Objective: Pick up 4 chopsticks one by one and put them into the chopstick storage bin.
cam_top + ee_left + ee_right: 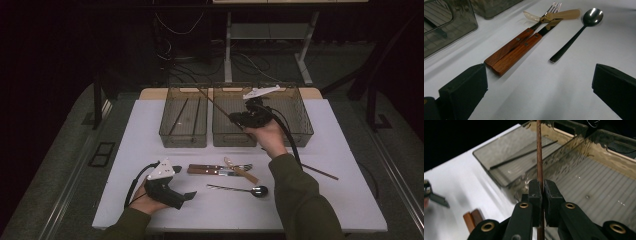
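Right gripper view looks along the right gripper (541, 192), whose jaws are clamped on a brown chopstick (539, 157) above the two clear bins (506, 152) at the tabletop's far edge. Another chopstick (320, 172) lies near the right edge. Near the front edge, the left gripper (187, 196) rests with jaws spread wide, holding nothing, facing a fork (524, 35), knife (519, 52) and spoon (584, 27).
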